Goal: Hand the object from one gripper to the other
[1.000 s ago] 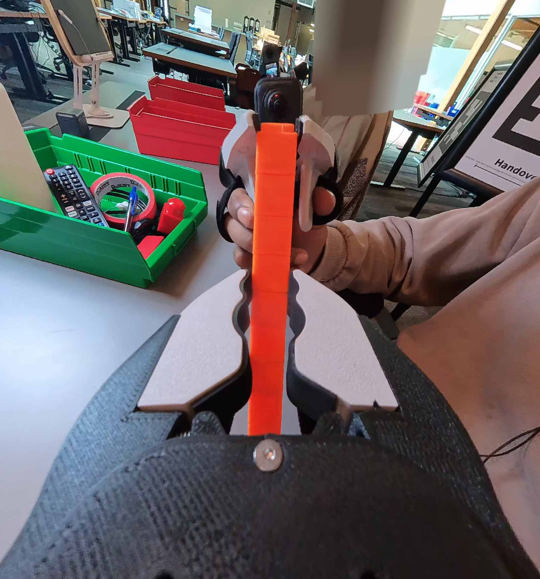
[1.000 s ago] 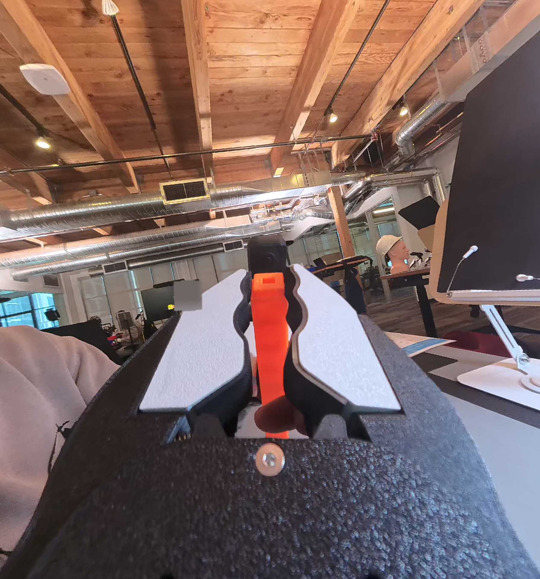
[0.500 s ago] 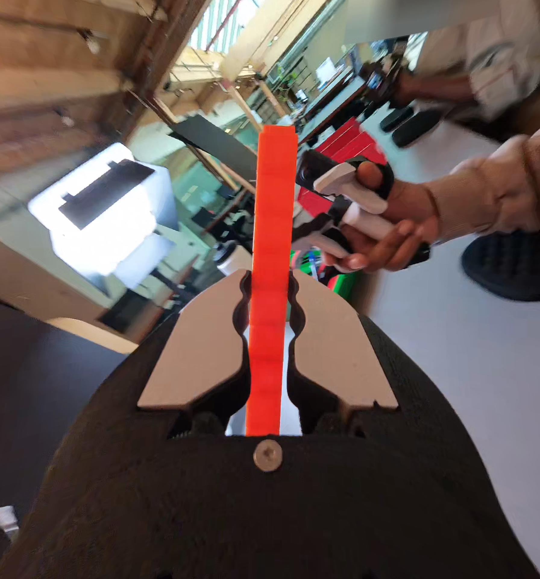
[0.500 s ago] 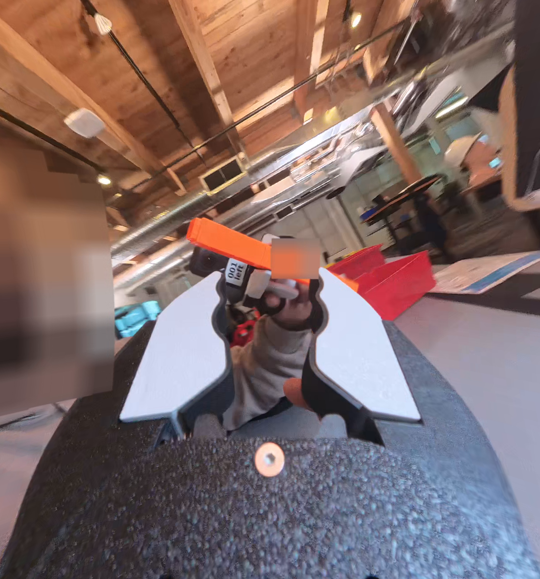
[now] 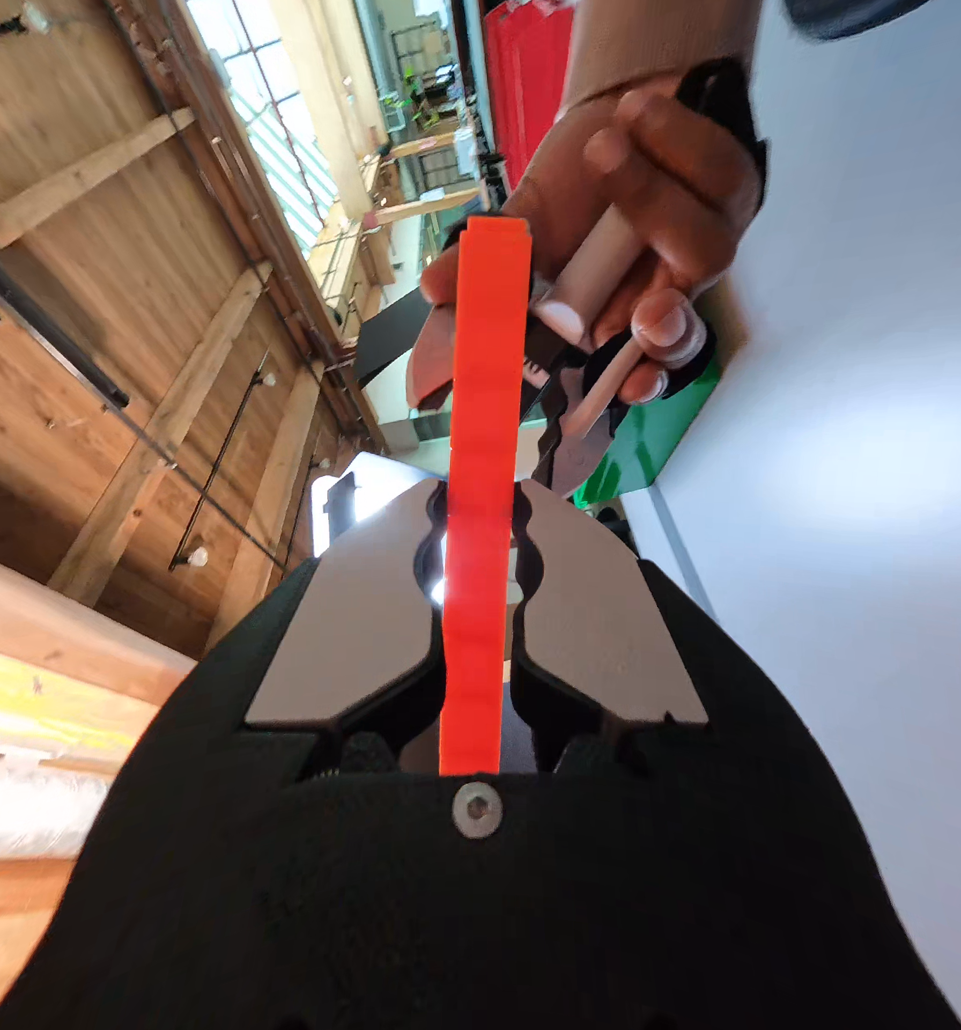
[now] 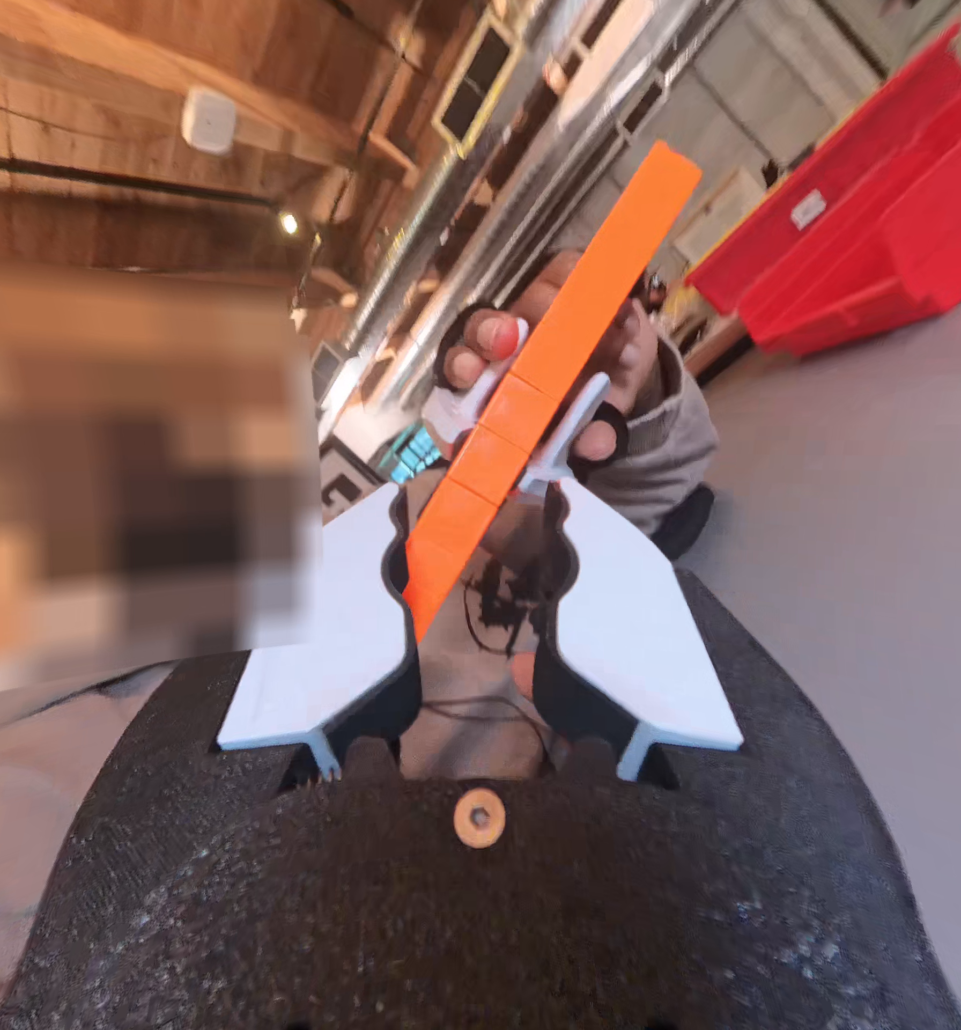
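The left gripper (image 5: 478, 504) is clenched on the orange bar (image 5: 481, 501) while the right gripper (image 6: 481, 549) gapes released (bar skewed across its gap), so closing now risks a crooked, slipping grasp.

Stacked red plastic bins (image 6: 879, 245) sit on the pale grey desk (image 6: 857, 501). A green plastic bin (image 5: 651, 435) rests on that desk too. Wooden ceiling beams (image 5: 133, 312) run overhead.

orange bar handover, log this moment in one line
orange bar | left gripper: shut on bar | right gripper: open, bar end between its fingers, slanted | handover: not yet gripped by right
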{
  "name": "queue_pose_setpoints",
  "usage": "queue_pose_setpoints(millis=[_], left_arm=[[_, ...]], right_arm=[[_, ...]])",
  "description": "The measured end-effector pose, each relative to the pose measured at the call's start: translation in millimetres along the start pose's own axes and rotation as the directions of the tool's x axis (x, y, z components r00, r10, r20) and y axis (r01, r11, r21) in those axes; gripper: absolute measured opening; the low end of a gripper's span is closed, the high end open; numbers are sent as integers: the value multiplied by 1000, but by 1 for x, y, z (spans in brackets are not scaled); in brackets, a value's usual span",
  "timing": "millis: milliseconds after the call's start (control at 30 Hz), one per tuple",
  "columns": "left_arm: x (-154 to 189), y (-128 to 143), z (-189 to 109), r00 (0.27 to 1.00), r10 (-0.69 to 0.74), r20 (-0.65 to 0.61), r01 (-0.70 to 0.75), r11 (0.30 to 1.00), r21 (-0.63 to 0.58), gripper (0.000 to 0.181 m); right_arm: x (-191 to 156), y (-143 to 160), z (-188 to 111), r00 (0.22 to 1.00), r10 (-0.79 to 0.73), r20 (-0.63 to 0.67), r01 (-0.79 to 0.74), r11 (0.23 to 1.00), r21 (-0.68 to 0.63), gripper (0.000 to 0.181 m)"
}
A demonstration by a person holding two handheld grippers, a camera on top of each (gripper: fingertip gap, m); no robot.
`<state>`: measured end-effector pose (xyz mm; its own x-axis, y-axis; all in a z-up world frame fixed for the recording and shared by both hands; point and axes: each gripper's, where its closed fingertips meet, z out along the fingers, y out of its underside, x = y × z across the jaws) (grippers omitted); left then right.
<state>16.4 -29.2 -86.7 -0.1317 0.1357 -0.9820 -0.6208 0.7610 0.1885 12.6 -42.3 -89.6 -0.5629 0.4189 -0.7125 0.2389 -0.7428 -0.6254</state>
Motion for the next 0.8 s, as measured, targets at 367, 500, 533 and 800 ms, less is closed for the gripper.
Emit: queue_pose_setpoints(millis=[367, 500, 533, 800], left_arm=[[-2, 23, -22, 991, -128, 47, 130, 991, -39, 35], [-18, 54, -27, 831, -552, 69, 553, 833, 3, 35], [-21, 60, -27, 689, -724, 36, 722, 690, 50, 36], [-17, 20, -3, -313, -793, -523, 927, -375, 13, 58]], right_arm=[[16, 18, 8, 997, -11, 70, 12, 1000, -13, 22], [9, 1, 1, 965, -257, -43, 259, 965, 41, 22], [11, -4, -1, 934, -338, -113, 344, 938, 38, 21], [44, -11, -11, 337, -805, -489, 744, 546, -385, 21]])
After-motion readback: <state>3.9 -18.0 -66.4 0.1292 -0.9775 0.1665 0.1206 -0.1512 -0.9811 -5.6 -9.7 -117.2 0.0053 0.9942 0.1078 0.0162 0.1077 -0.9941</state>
